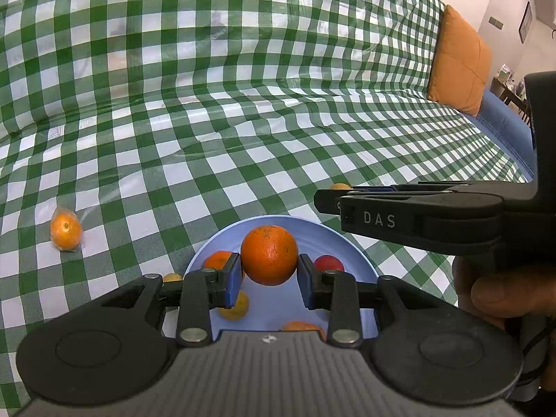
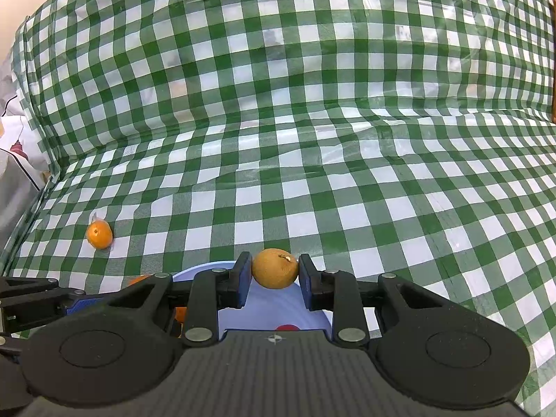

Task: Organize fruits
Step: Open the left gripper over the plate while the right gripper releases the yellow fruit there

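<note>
My left gripper point(image 1: 269, 274) is shut on a large orange point(image 1: 269, 255), held above a light blue plate point(image 1: 342, 243). In the plate lie a small orange point(image 1: 218, 260), a red fruit point(image 1: 328, 263), a yellow fruit point(image 1: 238, 307) and another orange fruit point(image 1: 300, 326). My right gripper point(image 2: 275, 278) is shut on a yellowish-brown round fruit point(image 2: 275, 268) over the far rim of the same plate point(image 2: 271, 302). The right gripper point(image 1: 321, 199) also reaches in from the right in the left wrist view. A wrapped orange point(image 1: 65, 231) point(image 2: 99, 234) lies apart on the checked cloth, to the left.
A green-and-white checked cloth point(image 1: 243, 104) covers a sofa seat and backrest. An orange cushion point(image 1: 458, 62) leans at the far right, with a blue sofa edge point(image 1: 504, 128) below it. A person's hand point(image 1: 500, 295) holds the right gripper. White fabric point(image 2: 14, 160) lies at the left.
</note>
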{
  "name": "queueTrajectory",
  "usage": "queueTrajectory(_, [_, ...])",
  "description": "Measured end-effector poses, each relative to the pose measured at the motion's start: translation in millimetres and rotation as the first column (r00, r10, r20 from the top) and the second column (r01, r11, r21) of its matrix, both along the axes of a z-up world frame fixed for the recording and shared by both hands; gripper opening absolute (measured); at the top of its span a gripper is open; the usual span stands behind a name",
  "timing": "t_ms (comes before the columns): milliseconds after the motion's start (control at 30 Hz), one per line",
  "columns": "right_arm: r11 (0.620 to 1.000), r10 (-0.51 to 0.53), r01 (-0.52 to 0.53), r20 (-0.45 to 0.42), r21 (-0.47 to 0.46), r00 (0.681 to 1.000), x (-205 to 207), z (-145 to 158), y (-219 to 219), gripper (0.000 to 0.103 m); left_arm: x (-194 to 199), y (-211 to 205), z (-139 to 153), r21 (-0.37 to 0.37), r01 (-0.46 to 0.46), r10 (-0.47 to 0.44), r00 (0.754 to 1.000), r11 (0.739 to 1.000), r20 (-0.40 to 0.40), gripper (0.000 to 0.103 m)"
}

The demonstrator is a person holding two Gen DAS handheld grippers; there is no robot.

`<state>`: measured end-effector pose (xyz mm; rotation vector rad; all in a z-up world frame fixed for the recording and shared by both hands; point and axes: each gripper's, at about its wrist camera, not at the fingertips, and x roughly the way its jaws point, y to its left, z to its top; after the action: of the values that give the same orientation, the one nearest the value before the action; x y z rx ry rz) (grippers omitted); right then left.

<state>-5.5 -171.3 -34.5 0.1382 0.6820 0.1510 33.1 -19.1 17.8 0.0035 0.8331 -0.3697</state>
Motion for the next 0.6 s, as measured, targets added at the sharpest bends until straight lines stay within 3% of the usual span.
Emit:
queueTrajectory(333, [1.000, -0.007, 0.007, -0.008, 0.002, 1.000, 0.7, -1.9, 1.3, 0.030, -1.1, -0.9, 0.7, -0.008, 0.002, -0.002, 1.000, 1.000, 0.001, 0.038])
queueTrajectory(433, [1.000, -0.019, 0.019, -0.008, 0.009, 1.000, 1.5, -2.3, -0.4, 0.036, -1.5, -0.2, 2.0, -0.019, -0.004, 0.004, 1.000, 1.000, 0.009, 0.038])
queueTrajectory(600, [0.999, -0.037, 0.037, -0.001, 0.014, 0.999, 1.1, -1.8, -2.9, 0.037, -1.9, -0.3, 3.5, -0.027, -0.013, 0.013, 1.000, 1.000, 0.016, 0.038])
